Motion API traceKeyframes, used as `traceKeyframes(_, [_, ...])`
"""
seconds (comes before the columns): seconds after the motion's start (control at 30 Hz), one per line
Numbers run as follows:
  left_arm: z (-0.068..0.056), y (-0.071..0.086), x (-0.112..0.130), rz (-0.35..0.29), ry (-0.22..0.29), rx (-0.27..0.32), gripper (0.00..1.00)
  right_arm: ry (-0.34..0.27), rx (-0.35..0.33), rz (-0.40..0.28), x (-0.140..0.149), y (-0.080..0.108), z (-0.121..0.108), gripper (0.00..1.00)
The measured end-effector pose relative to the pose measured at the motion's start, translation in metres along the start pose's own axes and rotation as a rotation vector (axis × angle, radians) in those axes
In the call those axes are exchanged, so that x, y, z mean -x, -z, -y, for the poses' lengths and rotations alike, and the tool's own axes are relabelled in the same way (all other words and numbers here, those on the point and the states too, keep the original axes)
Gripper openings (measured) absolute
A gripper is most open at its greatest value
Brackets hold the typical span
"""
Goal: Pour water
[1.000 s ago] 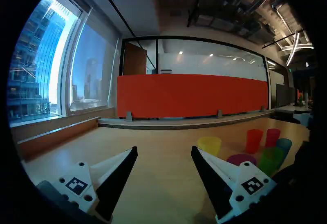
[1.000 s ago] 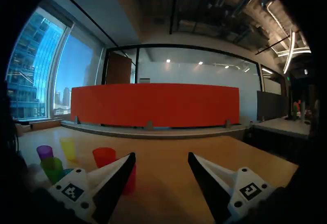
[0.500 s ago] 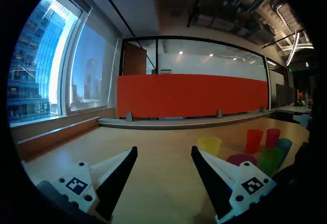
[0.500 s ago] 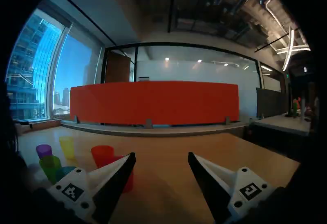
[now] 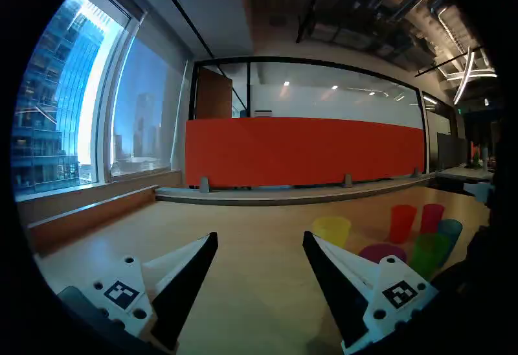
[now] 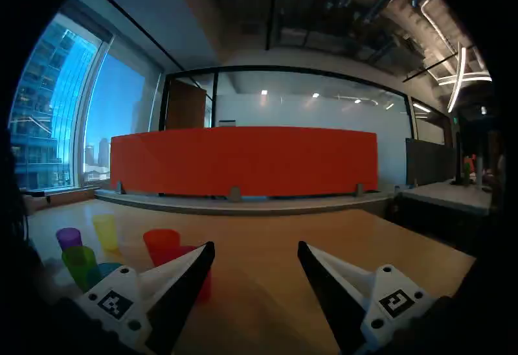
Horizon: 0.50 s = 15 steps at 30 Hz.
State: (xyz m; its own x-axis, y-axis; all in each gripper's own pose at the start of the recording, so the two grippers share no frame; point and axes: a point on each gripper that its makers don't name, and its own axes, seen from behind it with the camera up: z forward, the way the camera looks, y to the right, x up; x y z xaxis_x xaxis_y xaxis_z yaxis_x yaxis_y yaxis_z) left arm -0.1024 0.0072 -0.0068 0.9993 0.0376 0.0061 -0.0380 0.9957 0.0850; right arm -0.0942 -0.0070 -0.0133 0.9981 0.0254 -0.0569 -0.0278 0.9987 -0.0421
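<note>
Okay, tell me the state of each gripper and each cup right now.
left gripper: open, empty
right gripper: open, empty
yellow cup: upright, contents unclear
orange cup: upright, contents unclear
red cup: upright, contents unclear
teal cup: upright, contents unclear
green cup: upright, contents unclear
purple cup: upright, contents unclear

1. Your left gripper view sits low over the counter (image 5: 259, 303), looking forward between the left tongs (image 5: 259, 237) toward the orange partition (image 5: 304, 151); the cups (image 5: 403, 222) stand near, on its right.
2. Your right gripper view, between the right tongs (image 6: 256, 246), faces the same partition; the cups stand on its left.
3. Both views share counter, partition, cups.
</note>
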Motion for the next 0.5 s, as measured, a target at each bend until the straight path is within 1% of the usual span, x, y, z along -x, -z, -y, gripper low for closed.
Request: traceKeyframes(0.5, [0.0002, 0.0003, 0.0001, 0.000, 0.000, -0.001, 0.98, -0.001, 0.000, 0.001, 0.0008, -0.0007, 0.0004, 0.99])
